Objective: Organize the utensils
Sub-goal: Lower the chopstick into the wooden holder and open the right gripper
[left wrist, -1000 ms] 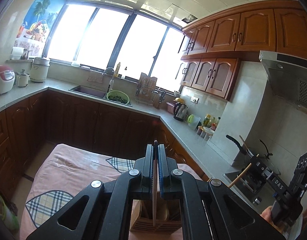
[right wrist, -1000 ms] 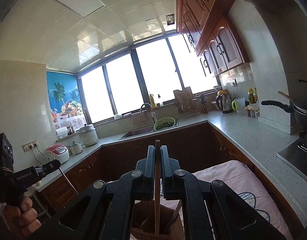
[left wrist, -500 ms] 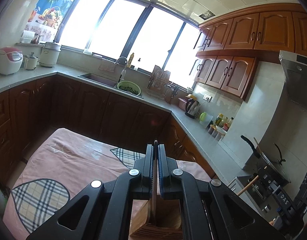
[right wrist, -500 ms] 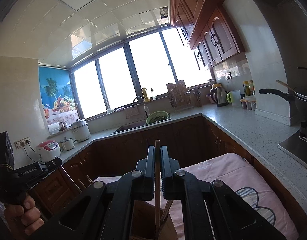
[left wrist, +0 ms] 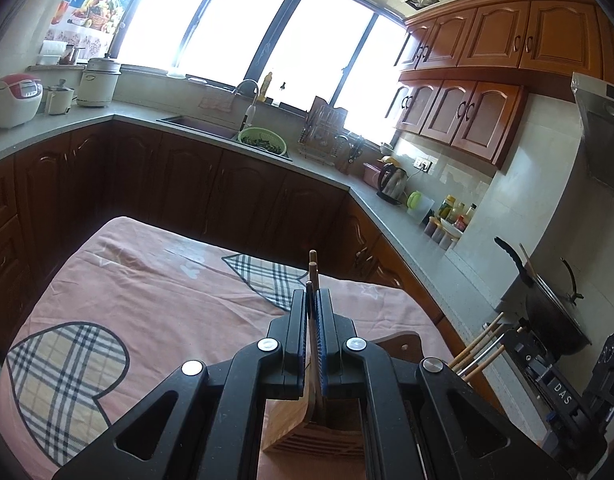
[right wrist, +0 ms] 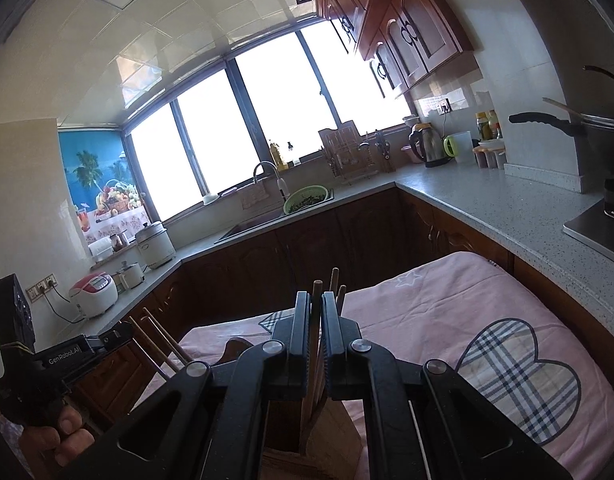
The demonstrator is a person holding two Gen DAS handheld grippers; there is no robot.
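Note:
My left gripper [left wrist: 311, 294] is shut on wooden chopsticks [left wrist: 313, 268], whose lower ends reach into the wooden utensil holder [left wrist: 307, 428] below it. My right gripper [right wrist: 315, 296] is shut on wooden chopsticks [right wrist: 316, 292] that also go down into the wooden holder [right wrist: 327, 424]. Each gripper shows in the other's view: the right gripper [left wrist: 507, 334] with its chopsticks at lower right, the left gripper [right wrist: 123, 330] with its chopsticks at lower left. The holder stands on a pink cloth [left wrist: 147, 292].
The pink cloth with plaid hearts [right wrist: 519, 364] covers a table between brown kitchen cabinets [left wrist: 227, 184]. A grey counter [right wrist: 487, 200] runs around with a sink, a green colander [left wrist: 262, 140], a kettle [left wrist: 393, 182] and a black wok [left wrist: 555, 304] on the stove.
Both grippers have tilted downward and come lower over the holder, so more of the cloth shows. The chopsticks now stick up past both sets of fingertips.

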